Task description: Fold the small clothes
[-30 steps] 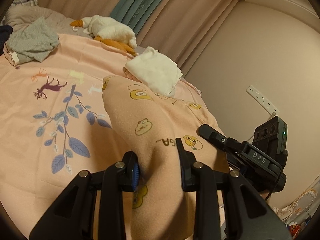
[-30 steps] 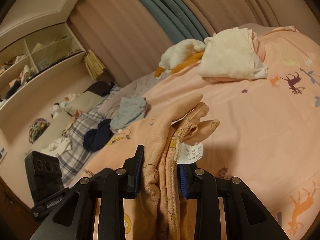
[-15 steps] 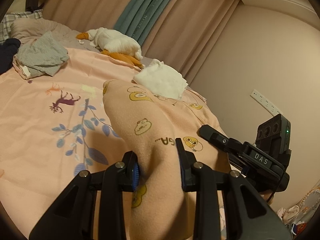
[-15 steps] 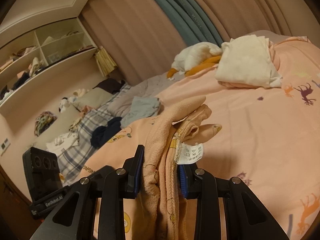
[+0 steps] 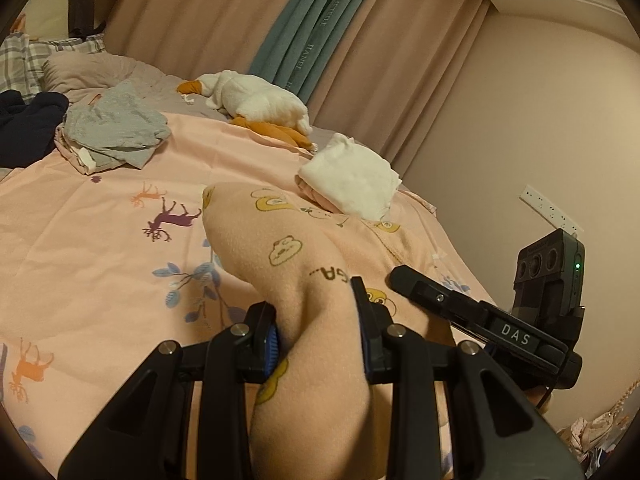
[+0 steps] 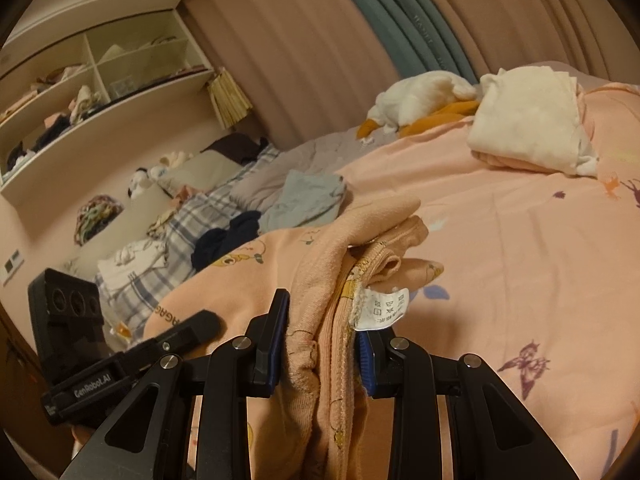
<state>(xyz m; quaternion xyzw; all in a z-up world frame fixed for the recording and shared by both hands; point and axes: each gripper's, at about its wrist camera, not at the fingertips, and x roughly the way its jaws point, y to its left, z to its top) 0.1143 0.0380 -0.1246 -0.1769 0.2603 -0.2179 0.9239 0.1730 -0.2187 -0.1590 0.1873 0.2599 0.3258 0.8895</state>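
Note:
A small peach garment [image 5: 288, 256] printed with yellow cartoon figures is held up over the bed by both grippers. My left gripper [image 5: 316, 330] is shut on a thick smooth fold of it. My right gripper [image 6: 322, 340] is shut on the bunched hem end [image 6: 344, 272], where a white care label [image 6: 380, 308] hangs out. The right gripper's body [image 5: 492, 328] shows at the right of the left wrist view, and the left gripper's body [image 6: 100, 368] shows at the lower left of the right wrist view.
A pink bedspread [image 5: 92, 248] with deer and leaf prints lies below. On it are a folded white and pink stack [image 5: 352, 180], a grey garment [image 5: 116, 128], a dark blue garment [image 5: 28, 120] and a plush goose [image 5: 256, 100]. Curtains and wall shelves [image 6: 100, 80] stand behind.
Both grippers have moved across the bed and slightly upward with the garment still gripped. The folded stack, grey garment and goose have shifted in both views.

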